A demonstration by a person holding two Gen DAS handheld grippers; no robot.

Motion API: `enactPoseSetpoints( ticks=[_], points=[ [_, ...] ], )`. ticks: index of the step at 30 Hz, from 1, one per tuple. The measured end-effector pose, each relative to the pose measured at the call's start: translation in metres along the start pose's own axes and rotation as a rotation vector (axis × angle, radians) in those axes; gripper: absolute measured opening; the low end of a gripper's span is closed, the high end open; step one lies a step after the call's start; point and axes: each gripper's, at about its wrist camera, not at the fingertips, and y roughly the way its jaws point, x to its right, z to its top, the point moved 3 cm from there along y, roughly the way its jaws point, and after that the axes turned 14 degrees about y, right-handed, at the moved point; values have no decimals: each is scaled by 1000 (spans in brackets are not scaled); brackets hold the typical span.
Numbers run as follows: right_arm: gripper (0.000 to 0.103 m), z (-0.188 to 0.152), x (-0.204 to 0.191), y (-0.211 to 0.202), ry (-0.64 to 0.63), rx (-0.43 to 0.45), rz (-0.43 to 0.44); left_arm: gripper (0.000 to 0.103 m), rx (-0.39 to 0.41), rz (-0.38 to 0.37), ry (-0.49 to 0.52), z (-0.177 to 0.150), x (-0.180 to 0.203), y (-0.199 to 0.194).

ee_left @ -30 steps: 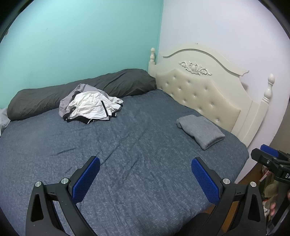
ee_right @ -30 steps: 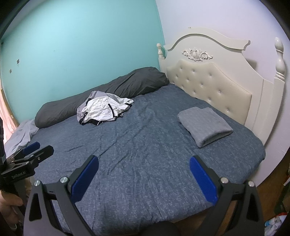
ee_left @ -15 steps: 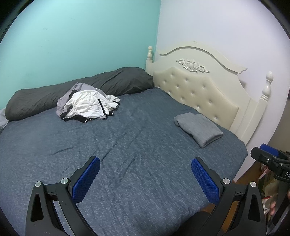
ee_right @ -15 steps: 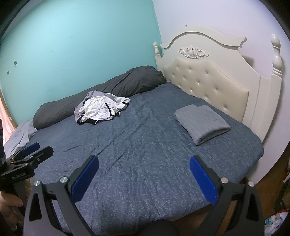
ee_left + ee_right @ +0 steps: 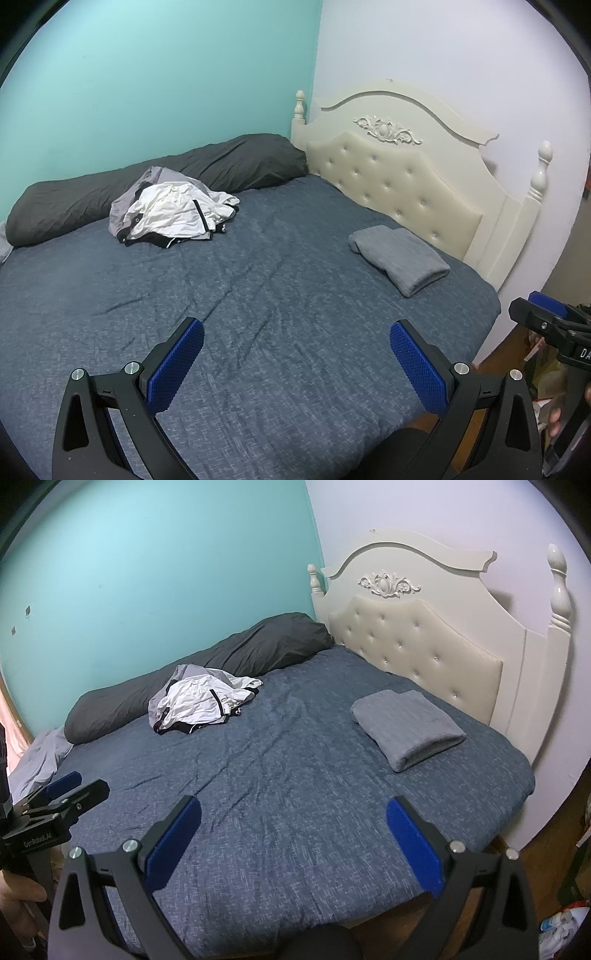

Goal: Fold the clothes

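A crumpled pile of white, grey and black clothes (image 5: 173, 212) lies on the far side of the blue bed (image 5: 258, 295), against a long dark bolster. It also shows in the right wrist view (image 5: 201, 701). A folded grey garment (image 5: 400, 260) lies near the headboard, seen also in the right wrist view (image 5: 408, 729). My left gripper (image 5: 295, 354) is open and empty above the bed's near part. My right gripper (image 5: 293, 832) is open and empty, beside it near the bed's front edge. Both are far from the clothes.
A cream tufted headboard (image 5: 402, 173) stands at the right. A dark grey bolster (image 5: 147, 181) runs along the teal wall. A light grey cloth (image 5: 37, 757) lies at the bed's left end. Wooden floor and clutter (image 5: 561, 919) lie at the lower right.
Both views have pulled back and shifted slightly, so the bed, clothes pile and folded garment sit a little higher and further left. Both grippers stay open and empty.
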Motion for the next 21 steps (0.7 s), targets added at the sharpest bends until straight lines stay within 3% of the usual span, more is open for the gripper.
enactPoseSetpoints(
  ticks=[21],
  points=[
    [101, -1, 3, -1, 10, 2, -3, 103, -4, -10, 6, 1, 2, 2]
  ],
)
